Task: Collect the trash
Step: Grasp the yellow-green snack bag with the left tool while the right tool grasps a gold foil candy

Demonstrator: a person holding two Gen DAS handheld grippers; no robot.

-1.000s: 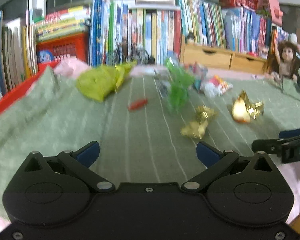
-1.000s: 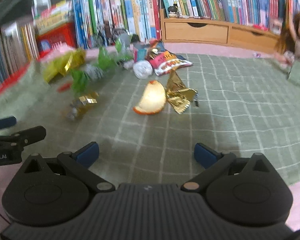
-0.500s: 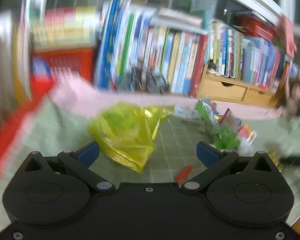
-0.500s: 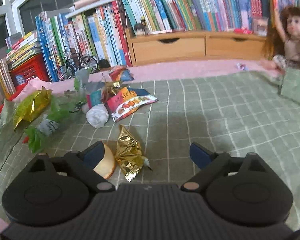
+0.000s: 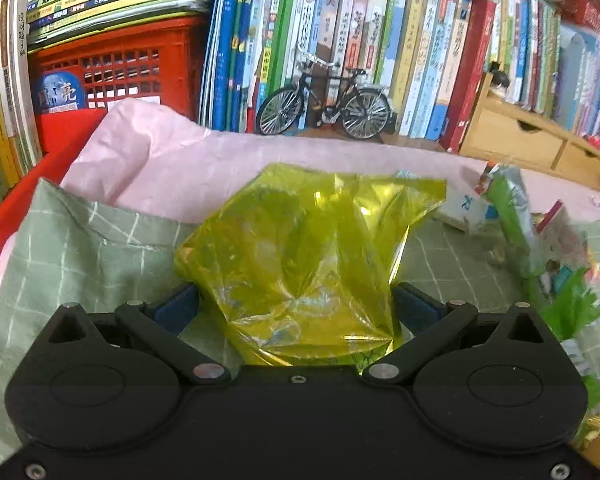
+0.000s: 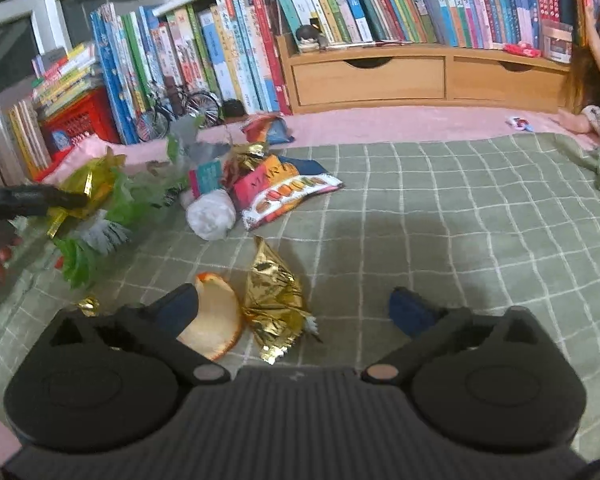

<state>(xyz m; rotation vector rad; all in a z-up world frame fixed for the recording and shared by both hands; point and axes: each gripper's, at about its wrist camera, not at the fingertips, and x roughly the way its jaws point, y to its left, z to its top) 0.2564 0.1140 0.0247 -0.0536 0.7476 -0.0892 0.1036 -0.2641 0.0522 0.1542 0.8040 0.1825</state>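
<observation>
A crumpled yellow-green foil bag (image 5: 300, 264) lies on the green checked cloth (image 5: 84, 248). My left gripper (image 5: 296, 308) is open around the bag, one blue pad (image 5: 178, 310) at each side of it. In the right wrist view, a gold foil wrapper (image 6: 274, 304) and an orange peel piece (image 6: 216, 320) lie between the fingers of my right gripper (image 6: 296, 310). Its jaws are opening, and the peel sits against the left finger (image 6: 180, 308). My left gripper (image 6: 28, 200) also shows at that view's left edge, by the yellow bag (image 6: 92, 180).
More litter lies on the cloth: a snack packet (image 6: 288, 196), a white crumpled ball (image 6: 210, 216) and green wrappers (image 6: 84, 256). Behind stand books (image 5: 340, 40), a red crate (image 5: 112, 68), a model bicycle (image 5: 324, 104), wooden drawers (image 6: 420, 80) and a doll (image 6: 596, 80).
My left gripper swung left and closed in on the yellow bag, which now sits between its fingers. My right gripper came forward over the peel and gold wrapper.
</observation>
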